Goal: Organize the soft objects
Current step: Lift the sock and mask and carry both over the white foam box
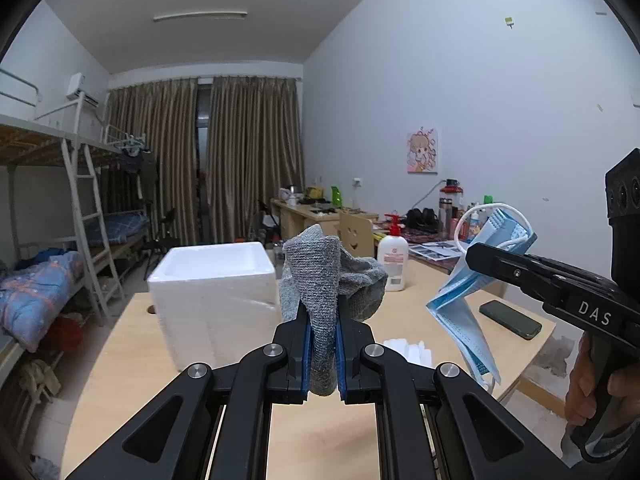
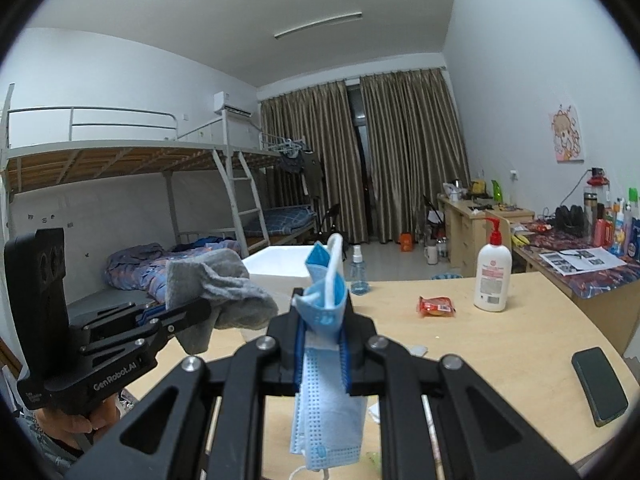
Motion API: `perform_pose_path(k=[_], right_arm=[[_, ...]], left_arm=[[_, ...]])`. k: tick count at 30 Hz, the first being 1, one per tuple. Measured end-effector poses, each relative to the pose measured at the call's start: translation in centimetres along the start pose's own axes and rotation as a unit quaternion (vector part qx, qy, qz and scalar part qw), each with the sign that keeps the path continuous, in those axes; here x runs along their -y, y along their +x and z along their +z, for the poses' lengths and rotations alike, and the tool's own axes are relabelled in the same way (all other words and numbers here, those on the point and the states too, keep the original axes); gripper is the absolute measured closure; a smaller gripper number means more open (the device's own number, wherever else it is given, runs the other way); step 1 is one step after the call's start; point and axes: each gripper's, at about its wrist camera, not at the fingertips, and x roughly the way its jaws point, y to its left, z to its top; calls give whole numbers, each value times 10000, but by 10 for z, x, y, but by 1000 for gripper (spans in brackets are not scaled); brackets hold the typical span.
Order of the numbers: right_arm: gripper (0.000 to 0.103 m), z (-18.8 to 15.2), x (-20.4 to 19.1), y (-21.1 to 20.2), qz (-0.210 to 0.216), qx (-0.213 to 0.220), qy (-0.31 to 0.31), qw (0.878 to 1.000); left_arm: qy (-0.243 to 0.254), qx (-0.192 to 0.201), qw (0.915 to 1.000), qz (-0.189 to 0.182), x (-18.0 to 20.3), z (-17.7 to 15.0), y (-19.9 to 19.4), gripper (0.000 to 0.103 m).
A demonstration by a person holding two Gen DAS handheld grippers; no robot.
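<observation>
A: Where are the soft things right now?

B: Both are off the table. The grey sock is pinched in the left gripper, its jaws closed tight on the fabric, with the toe end flopping over the top and a short tail hanging below. The blue face mask is clamped in the right gripper, jaws nearly together on the folded pleats; 1 white ear loop sticks up and most of the mask dangles underneath.

A: Why hold them in the middle like that?

B: My guess is that a pinch across bunched cloth is the surest hold. Limp things can't be gripped by an edge without sliding out, so the loose ends are simply left to droop.

A: And why so high?

B: Probably to clear the rim of the white foam box, which stands open on the wooden table just ahead of the left gripper. It looks like the likely home for both items, though that's a judgement.

A: Anything in the way?

B: A lotion bottle, a red snack packet and a dark phone lie on the table, all well apart from the box. The dangling mask loop could snag on the box wall.
</observation>
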Motion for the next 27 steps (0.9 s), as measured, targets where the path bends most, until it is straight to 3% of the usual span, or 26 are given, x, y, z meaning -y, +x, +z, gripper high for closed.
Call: perform_pose_path(k=[8,27], right_arm=[[86,-3,-17,3,213,46,-107,9997],[85,-2,-60,44,897,-132,-318,9954]], left_arm=[[58,75,9995,305,0,-3,-26,93],[-158,110,9936,1116,-47,-4,-49,93]])
